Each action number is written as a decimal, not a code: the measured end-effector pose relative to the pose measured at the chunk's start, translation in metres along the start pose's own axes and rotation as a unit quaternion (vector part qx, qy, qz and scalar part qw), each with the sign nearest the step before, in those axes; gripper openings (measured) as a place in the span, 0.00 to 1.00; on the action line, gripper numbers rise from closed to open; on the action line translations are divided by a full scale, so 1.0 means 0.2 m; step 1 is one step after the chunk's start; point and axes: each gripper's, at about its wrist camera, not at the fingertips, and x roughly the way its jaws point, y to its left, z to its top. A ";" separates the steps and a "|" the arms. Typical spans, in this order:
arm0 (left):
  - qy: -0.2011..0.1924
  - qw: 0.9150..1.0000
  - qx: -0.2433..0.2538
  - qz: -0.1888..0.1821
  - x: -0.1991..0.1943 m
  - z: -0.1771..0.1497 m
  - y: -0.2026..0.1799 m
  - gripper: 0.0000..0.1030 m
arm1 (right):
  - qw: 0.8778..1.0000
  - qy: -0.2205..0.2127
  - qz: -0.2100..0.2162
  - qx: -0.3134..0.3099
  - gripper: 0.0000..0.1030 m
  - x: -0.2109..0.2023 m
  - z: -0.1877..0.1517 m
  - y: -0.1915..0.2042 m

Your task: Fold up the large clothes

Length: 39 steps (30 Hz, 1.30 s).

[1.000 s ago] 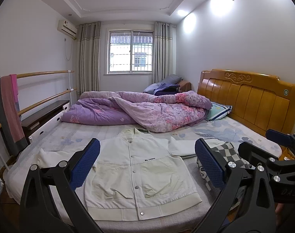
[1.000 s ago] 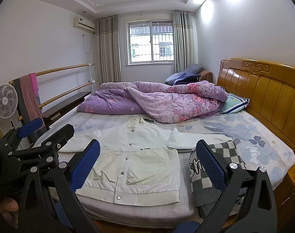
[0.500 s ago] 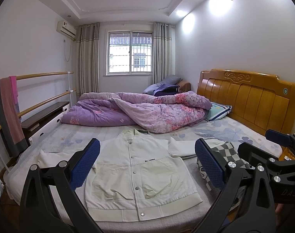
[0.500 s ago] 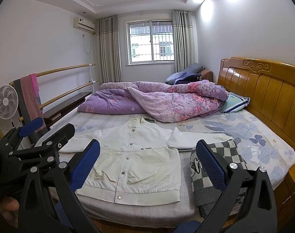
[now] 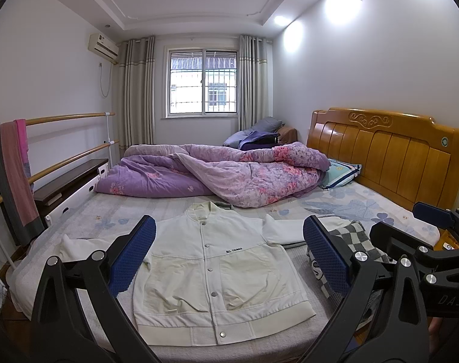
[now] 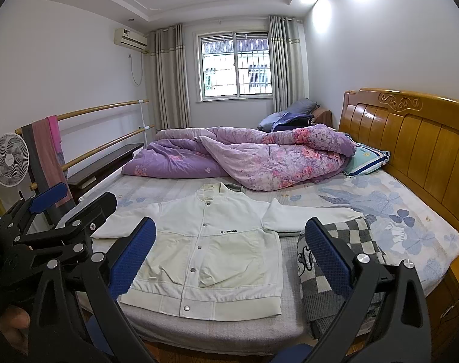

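The white jacket lies flat, snapped shut, sleeves spread, on the bed. Both the left gripper and right gripper hover above with fingers apart, empty. Folding looks unstarted; a sleeve probably needs grasping next.

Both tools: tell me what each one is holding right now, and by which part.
Nothing is held. The left tool and right tool are both open above the white jacket, which lies flat and unfolded on the bed.
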 end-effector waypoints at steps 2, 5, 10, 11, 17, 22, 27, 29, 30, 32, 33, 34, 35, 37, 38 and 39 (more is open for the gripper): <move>0.001 1.000 -0.001 0.000 0.00 0.00 0.00 0.95 | 1.000 0.000 0.000 0.001 0.93 0.00 0.00 0.00; 0.001 1.000 0.000 0.000 0.00 0.00 0.00 0.95 | 1.000 0.002 0.001 0.003 0.93 0.00 0.00 0.01; 0.001 1.000 -0.001 -0.001 0.00 0.00 0.00 0.95 | 1.000 0.002 0.001 0.005 0.93 0.00 0.00 0.02; 0.001 1.000 -0.001 -0.002 0.00 0.00 0.00 0.95 | 1.000 0.002 0.001 0.005 0.93 0.00 0.00 0.02; 0.001 1.000 0.000 -0.002 0.00 0.01 0.00 0.95 | 1.000 0.003 0.001 0.006 0.93 0.01 -0.01 0.01; 0.001 1.000 0.000 -0.001 0.00 0.01 0.00 0.95 | 1.000 0.003 0.001 0.007 0.93 0.00 -0.01 0.01; 0.001 1.000 0.001 -0.001 0.01 0.01 0.00 0.95 | 1.000 0.003 0.001 0.007 0.93 0.00 -0.01 0.01; 0.001 1.000 0.001 -0.001 0.01 0.01 0.00 0.95 | 1.000 0.004 0.002 0.007 0.93 0.00 -0.01 0.01; 0.001 1.000 0.000 -0.002 0.01 0.01 0.00 0.95 | 1.000 0.004 0.001 0.007 0.93 0.00 -0.01 0.01; 0.002 1.000 0.001 -0.002 0.01 0.01 0.00 0.95 | 1.000 0.004 0.001 0.007 0.93 0.00 -0.01 0.01; 0.001 1.000 0.000 -0.002 0.01 0.01 0.00 0.95 | 1.000 0.004 0.001 0.008 0.93 0.00 -0.01 0.01; 0.001 1.000 0.001 -0.002 0.01 0.01 0.00 0.95 | 1.000 0.004 0.001 0.007 0.93 0.00 -0.01 0.01; 0.001 1.000 0.000 -0.002 0.01 0.01 0.00 0.95 | 1.000 0.004 0.001 0.007 0.93 0.00 -0.01 0.01; 0.001 1.000 0.000 -0.002 0.01 0.01 0.00 0.95 | 1.000 0.004 0.001 0.008 0.93 0.00 -0.01 0.01; 0.001 1.000 0.001 -0.002 0.01 0.01 0.00 0.95 | 1.000 0.004 0.001 0.008 0.93 0.00 -0.01 0.01; 0.001 1.000 0.001 -0.002 0.01 0.01 0.00 0.95 | 1.000 0.004 0.000 0.008 0.93 0.00 -0.01 0.01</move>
